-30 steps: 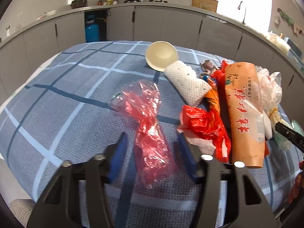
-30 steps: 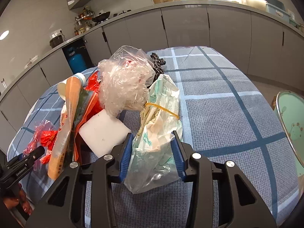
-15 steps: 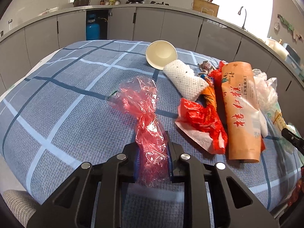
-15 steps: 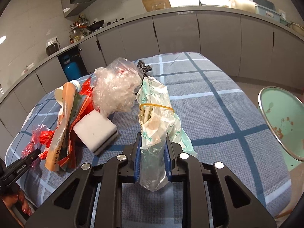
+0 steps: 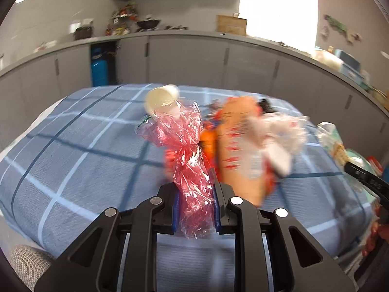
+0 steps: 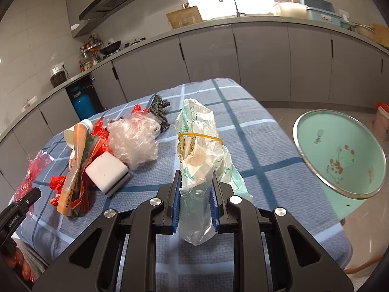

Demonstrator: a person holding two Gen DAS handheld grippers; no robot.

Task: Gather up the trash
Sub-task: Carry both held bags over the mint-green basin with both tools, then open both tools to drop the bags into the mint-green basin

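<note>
My left gripper (image 5: 196, 202) is shut on a crumpled red cellophane wrapper (image 5: 187, 155), lifted off the blue checked tablecloth (image 5: 73, 160). My right gripper (image 6: 196, 199) is shut on a pale green plastic bag (image 6: 199, 150) bound with a yellow rubber band, also raised above the cloth. On the table lie an orange packet (image 6: 77, 160), a white sponge block (image 6: 107, 172), a clear crumpled bag (image 6: 133, 141), red wrapper scraps (image 6: 57, 182) and a paper cup (image 5: 160, 98).
A mint green basin (image 6: 340, 155) stands off the table's right side. A dark knitted scrap (image 6: 159, 108) lies at the far end. Grey kitchen cabinets (image 6: 267, 58) and a blue gas cylinder (image 6: 82, 104) stand behind. The left gripper's tip (image 6: 19, 209) shows at lower left.
Both grippers shut on their items, the left on the red wrapper and the right on the green bag, then lifted them off the cloth and drew back.
</note>
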